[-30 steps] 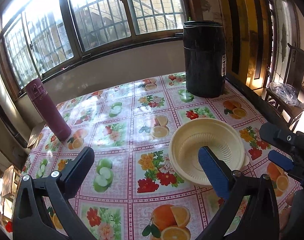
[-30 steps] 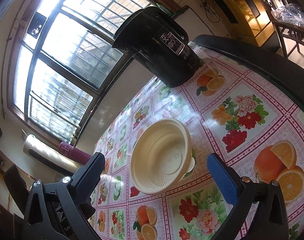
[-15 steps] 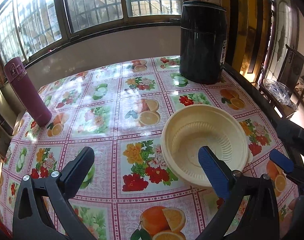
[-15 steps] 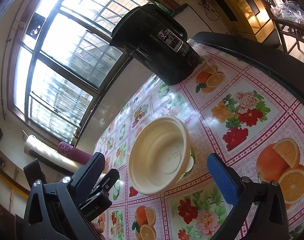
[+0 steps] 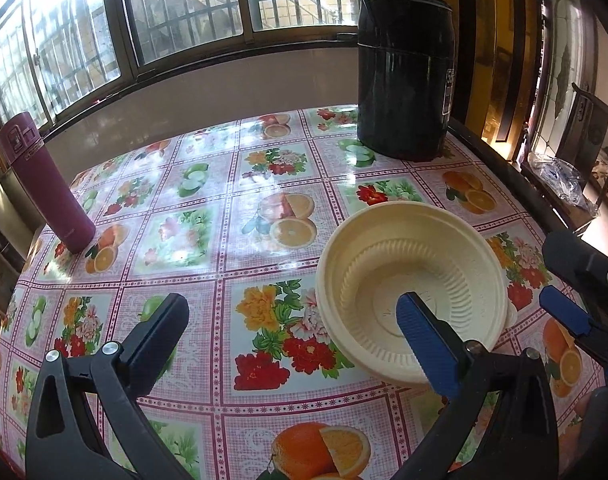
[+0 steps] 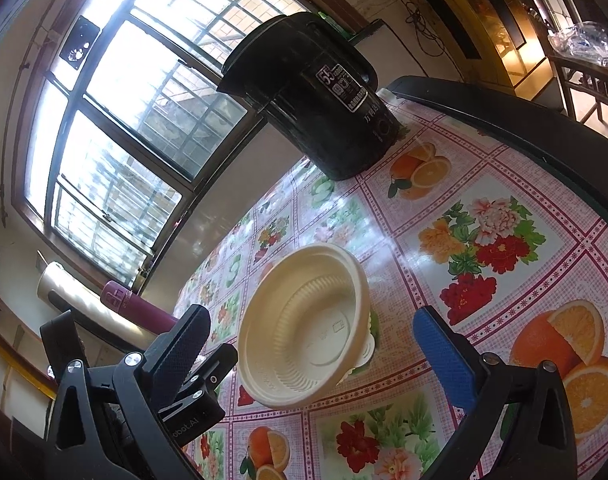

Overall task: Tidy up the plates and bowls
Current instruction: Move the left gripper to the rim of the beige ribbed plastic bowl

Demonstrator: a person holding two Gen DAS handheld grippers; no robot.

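Note:
A cream ribbed bowl point(image 5: 412, 276) stands on the flowered tablecloth, right of centre, with a smaller white rim point(image 5: 510, 314) peeking out under its right side. My left gripper point(image 5: 292, 334) is open and low over the table; its blue finger point(image 5: 424, 336) shows in front of the bowl's inside, and its black finger is well left of the bowl. In the right wrist view the bowl point(image 6: 304, 328) lies between the spread fingers of my open right gripper point(image 6: 312, 352), which hangs just short of it. The white rim point(image 6: 369, 354) shows there too.
A tall black cylindrical container point(image 5: 404, 80) stands at the table's back right. A maroon flask point(image 5: 44, 184) stands at the left edge. The table's dark edge point(image 5: 504, 168) runs along the right, with a chair and a plastic bag point(image 5: 560, 176) beyond. Windows are behind.
My left gripper has come forward and lower, so the bowl looks larger and nearer, and it now shows in the right wrist view. The right gripper barely moved. The bowl stayed put.

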